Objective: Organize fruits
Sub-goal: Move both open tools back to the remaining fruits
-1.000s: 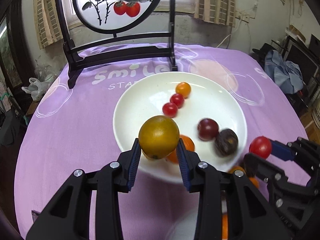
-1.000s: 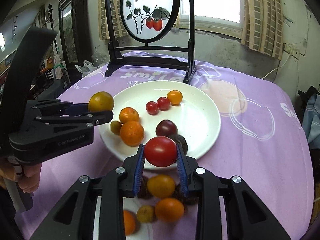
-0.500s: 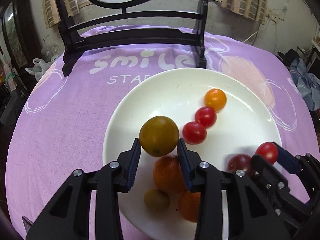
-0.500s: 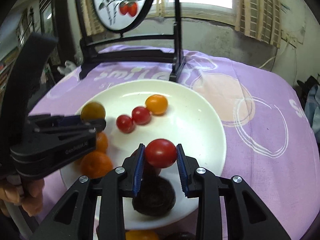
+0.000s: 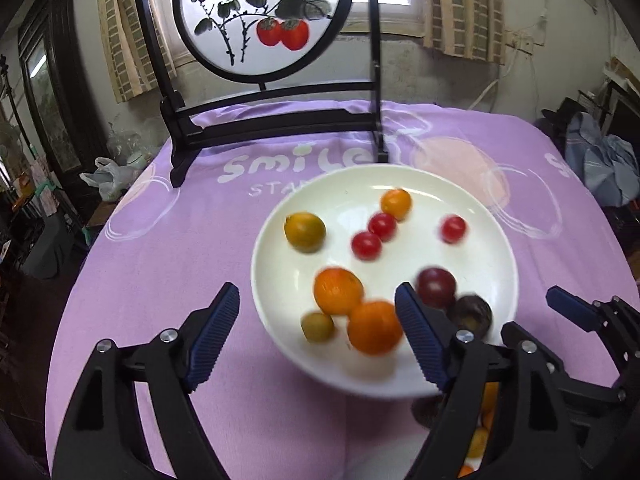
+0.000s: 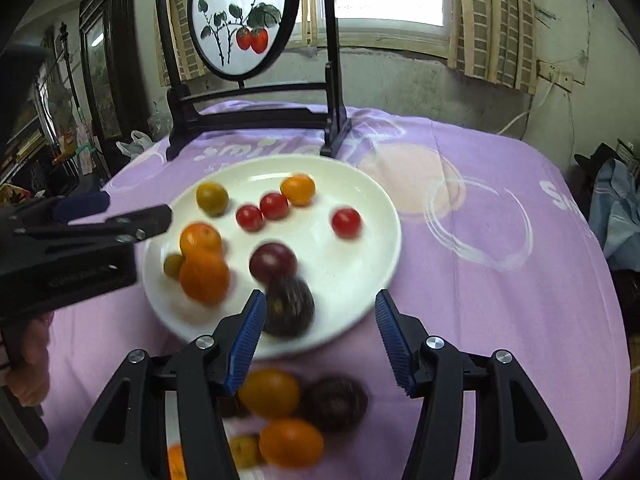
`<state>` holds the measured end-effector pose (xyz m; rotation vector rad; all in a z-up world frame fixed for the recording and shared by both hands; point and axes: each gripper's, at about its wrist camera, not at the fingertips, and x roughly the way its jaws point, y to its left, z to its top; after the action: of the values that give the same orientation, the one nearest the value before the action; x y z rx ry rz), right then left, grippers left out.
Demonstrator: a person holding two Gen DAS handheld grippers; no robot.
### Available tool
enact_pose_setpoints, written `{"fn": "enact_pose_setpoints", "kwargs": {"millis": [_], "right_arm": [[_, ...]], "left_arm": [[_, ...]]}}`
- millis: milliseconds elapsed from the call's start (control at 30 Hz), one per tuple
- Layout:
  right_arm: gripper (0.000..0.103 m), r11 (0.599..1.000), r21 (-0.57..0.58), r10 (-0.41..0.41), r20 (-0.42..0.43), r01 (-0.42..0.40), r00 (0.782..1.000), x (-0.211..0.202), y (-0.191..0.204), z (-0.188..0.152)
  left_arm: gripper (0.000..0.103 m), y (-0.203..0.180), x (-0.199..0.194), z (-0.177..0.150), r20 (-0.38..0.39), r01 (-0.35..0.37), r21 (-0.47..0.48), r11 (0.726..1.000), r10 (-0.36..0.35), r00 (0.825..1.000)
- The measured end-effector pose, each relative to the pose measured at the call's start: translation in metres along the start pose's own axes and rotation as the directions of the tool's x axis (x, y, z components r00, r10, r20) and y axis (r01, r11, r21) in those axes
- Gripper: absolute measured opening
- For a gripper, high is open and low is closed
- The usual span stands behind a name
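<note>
Fingers of both the left gripper [image 5: 318, 336] and right gripper [image 6: 320, 338] hang spread and empty above the round white plate's [image 6: 384, 256] near rim; next, I judge, reach low for the loose yellow-orange fruit [image 6: 269, 393] on the purple-clothed counter [image 6: 500, 312]; pinch gently.

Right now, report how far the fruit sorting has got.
Done: nine fruits lie on the white plate, among them a yellow-green tomato and a lone red cherry tomato. In hand: nothing; the left gripper and right gripper are both open. Left: a near pile of orange, yellow and dark fruits lies off that plate.
</note>
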<state>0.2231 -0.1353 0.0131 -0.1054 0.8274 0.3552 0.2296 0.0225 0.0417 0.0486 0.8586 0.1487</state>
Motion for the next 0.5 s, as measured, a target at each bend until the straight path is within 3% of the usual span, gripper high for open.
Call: {"fn": "enact_pose_setpoints", "kwargs": {"millis": [433,500], "right_arm": [[0.058,0.999,0.051,-0.003,-0.051,0.005,0.999,-0.038,-0.006,-0.082],[0.060,0.998,0.061,-0.001,-0.047,0.004,0.999,-0.043,-0.007,-0.089]], "left_arm": [[0.078,-0.011,-0.032,-0.097,-0.078,0.092,-0.012,0.996,-0.093,0.993],[0.084,-0.014,-0.036,-0.106,-0.083,0.108,-0.012,0.994,-0.109,0.991]]}}
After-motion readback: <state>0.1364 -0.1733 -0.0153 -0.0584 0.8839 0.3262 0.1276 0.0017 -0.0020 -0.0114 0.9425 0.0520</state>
